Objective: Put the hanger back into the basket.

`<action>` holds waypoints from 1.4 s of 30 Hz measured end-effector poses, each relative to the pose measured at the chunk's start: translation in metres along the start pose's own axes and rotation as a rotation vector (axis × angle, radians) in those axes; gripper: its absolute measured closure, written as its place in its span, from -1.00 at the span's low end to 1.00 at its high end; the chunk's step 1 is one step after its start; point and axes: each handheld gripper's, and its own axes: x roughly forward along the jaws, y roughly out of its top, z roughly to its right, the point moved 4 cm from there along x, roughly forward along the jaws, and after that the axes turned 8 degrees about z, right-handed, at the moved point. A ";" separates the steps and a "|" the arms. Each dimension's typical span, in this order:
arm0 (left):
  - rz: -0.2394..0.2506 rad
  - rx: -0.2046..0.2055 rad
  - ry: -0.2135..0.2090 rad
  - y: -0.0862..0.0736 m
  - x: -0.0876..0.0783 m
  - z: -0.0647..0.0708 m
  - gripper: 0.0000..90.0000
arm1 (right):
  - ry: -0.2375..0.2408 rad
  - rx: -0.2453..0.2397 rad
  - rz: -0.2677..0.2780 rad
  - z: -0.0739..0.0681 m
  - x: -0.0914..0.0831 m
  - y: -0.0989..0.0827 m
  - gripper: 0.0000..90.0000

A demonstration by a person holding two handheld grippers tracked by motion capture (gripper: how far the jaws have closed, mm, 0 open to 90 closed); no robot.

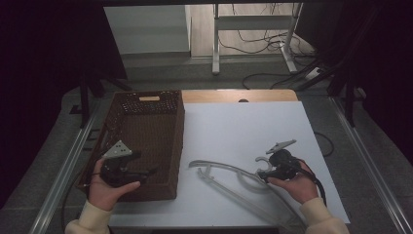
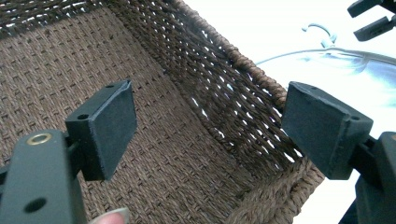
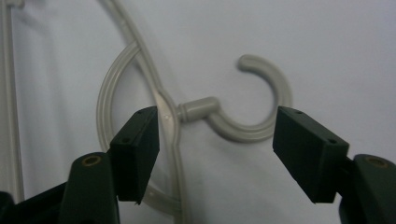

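Pale grey plastic, a clothes hanger (image 1: 234,178) lies flat on the white worktop (image 1: 253,131), just to the right of the brown woven basket (image 1: 146,141). Its hook (image 3: 252,107) sits at the end nearest the right tongs (image 1: 267,176), and from there the long curved body runs leftward toward the basket wall, with a second pale hanger (image 1: 272,207) lying partly beneath or beside it nearer the person. In the right gripper view the right tongs stand apart with the hook's neck and the curved shoulder directly ahead, between the two pads but not pressed by either; nothing is clamped yet. The left tongs (image 2: 208,128) hover over the basket's interior, also apart and empty, with the basket's near corner between them. The right hand (image 1: 297,183) is plainly the nearer one to the hanger, so the coming grasp looks to be its job: closing across the neck where the hook joins the body, at right angles to the hanger's long axis
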 end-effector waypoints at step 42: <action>0.008 0.008 0.000 0.002 -0.003 0.000 -0.59 | 0.074 -0.108 -0.118 -0.014 0.008 -0.002 0.83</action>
